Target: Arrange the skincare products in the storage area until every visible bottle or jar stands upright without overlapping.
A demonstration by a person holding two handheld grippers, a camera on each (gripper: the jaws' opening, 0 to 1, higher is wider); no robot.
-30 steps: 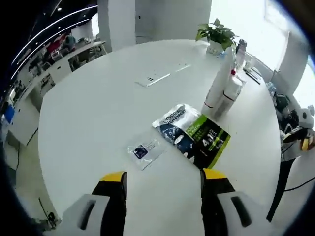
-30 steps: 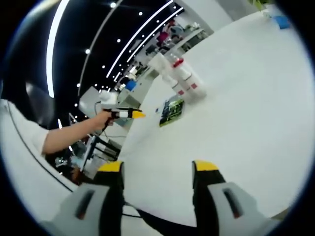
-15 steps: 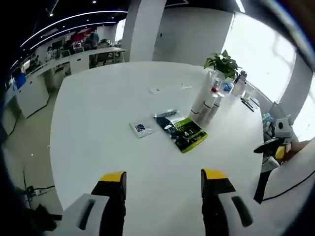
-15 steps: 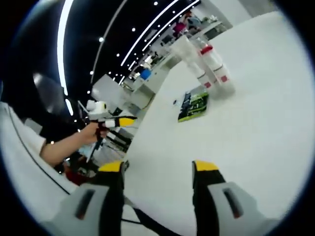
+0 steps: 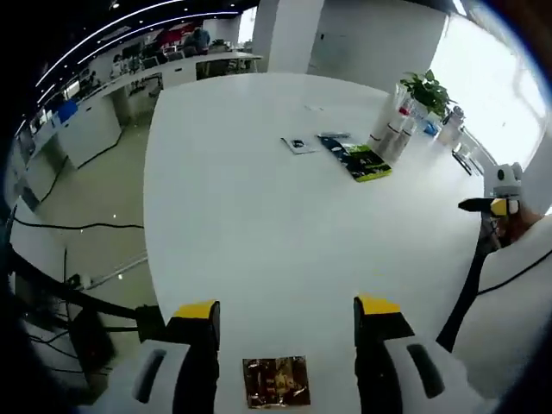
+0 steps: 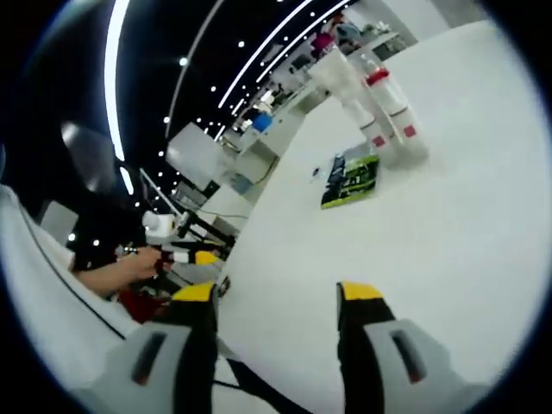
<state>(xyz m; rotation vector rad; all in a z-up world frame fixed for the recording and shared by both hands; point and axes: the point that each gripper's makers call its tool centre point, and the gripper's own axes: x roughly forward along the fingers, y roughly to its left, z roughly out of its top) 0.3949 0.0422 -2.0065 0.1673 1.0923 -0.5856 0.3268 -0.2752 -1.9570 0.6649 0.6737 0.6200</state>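
In the left gripper view, the left gripper (image 5: 285, 310) hangs over the near edge of a large white table (image 5: 259, 216) with its yellow-tipped jaws spread apart and nothing between them. A small gold-brown packet (image 5: 276, 381) lies on the table just below the gap of the jaws. The bottles (image 5: 392, 134) stand upright in a tight group at the far right end of the table, well apart from this gripper, beside a potted plant (image 5: 427, 90). Just in front of the bottles lie a green and black pouch (image 5: 366, 164), a dark blue pouch (image 5: 334, 145) and a small clear sachet (image 5: 297, 144). The other gripper (image 5: 492, 205) shows at the right edge, off the table. In the right gripper view, the right gripper (image 6: 276, 297) is also spread wide and empty above the table (image 6: 414, 241). The white bottles (image 6: 379, 112) with red marks stand upright far ahead, and the green pouch (image 6: 352, 181) lies near them. A hand (image 6: 138, 263) holds the left gripper (image 6: 185, 256) at the left, beyond the table's edge; whether it is spread cannot be told from here.
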